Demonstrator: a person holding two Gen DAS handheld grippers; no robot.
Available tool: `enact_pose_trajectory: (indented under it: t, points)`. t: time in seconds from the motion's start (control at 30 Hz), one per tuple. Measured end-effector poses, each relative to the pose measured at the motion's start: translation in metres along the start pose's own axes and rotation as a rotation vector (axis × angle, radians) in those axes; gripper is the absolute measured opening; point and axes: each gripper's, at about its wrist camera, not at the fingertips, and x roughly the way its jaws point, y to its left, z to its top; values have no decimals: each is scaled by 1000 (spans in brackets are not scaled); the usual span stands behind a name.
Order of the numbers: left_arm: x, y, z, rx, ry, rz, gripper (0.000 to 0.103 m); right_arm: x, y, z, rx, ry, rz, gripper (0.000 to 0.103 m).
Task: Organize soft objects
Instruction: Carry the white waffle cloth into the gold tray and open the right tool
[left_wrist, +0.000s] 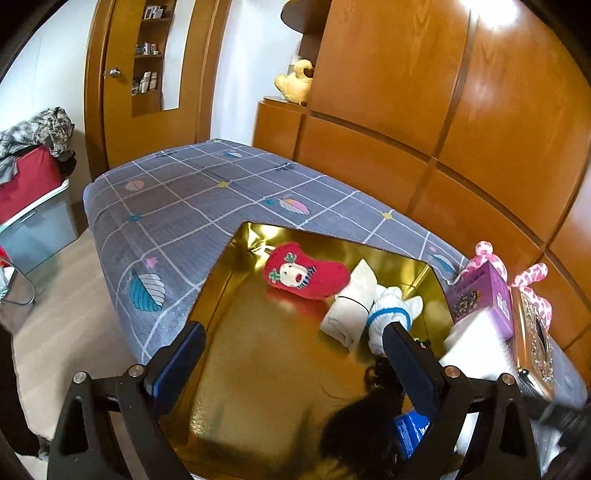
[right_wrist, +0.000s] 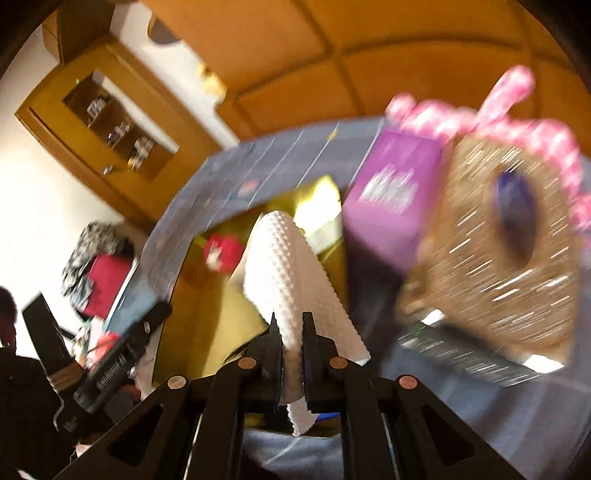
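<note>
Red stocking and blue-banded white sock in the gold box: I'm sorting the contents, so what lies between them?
In the left wrist view, a folded cream cloth lies between the red stocking and the blue-banded white sock, touching both.

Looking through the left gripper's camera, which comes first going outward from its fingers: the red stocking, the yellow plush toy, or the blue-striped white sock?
1. Blue-striped white sock, right beside the left gripper, by its right finger.
2. Red stocking, deeper in the gold box.
3. Yellow plush toy, far off on the wooden cabinet.
</note>
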Motion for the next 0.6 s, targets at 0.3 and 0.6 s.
enact_pose_trajectory:
  t: [0.3,0.6]
  points:
    - [2,3,3,-5,-1,-2,97,60,12,-21,-20,155,30,36]
    - [-13,-7,5,27,-49,-22,97,21,14,-29,-96,48,-31,41]
